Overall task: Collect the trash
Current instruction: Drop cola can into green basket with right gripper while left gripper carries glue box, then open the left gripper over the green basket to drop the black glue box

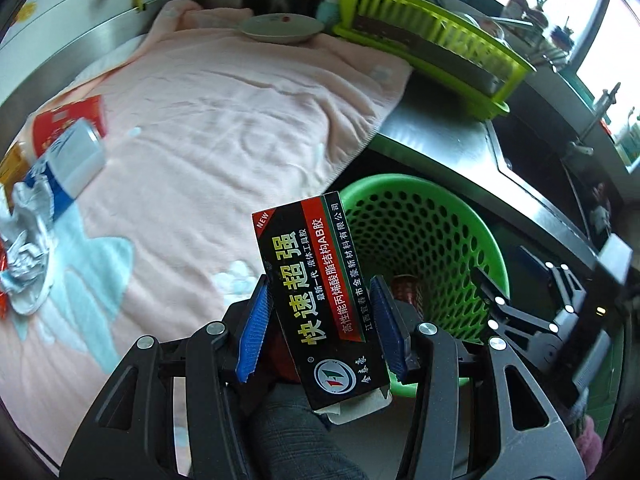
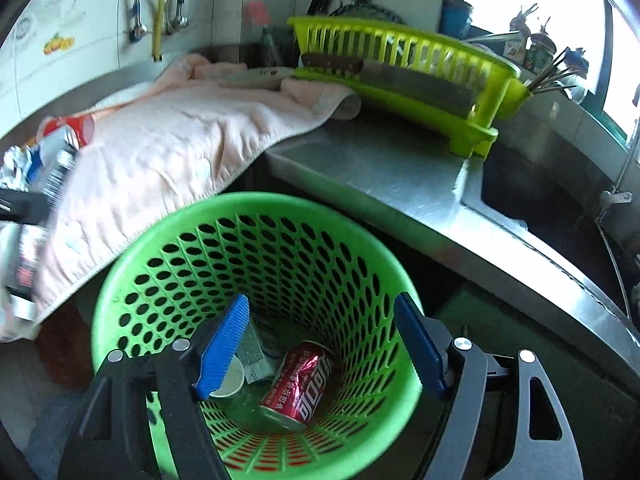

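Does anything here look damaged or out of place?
Yes. The red soda can lying in the green basket is dented and crushed. The black glue box clamped in the left gripper has its bottom flap torn open. On the pink towel, crumpled foil lies beside a tipped-over can.

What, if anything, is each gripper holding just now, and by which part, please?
The left gripper clamps the black glue box across its long side edges, near the lower end. The right gripper holds nothing, open above the green basket.
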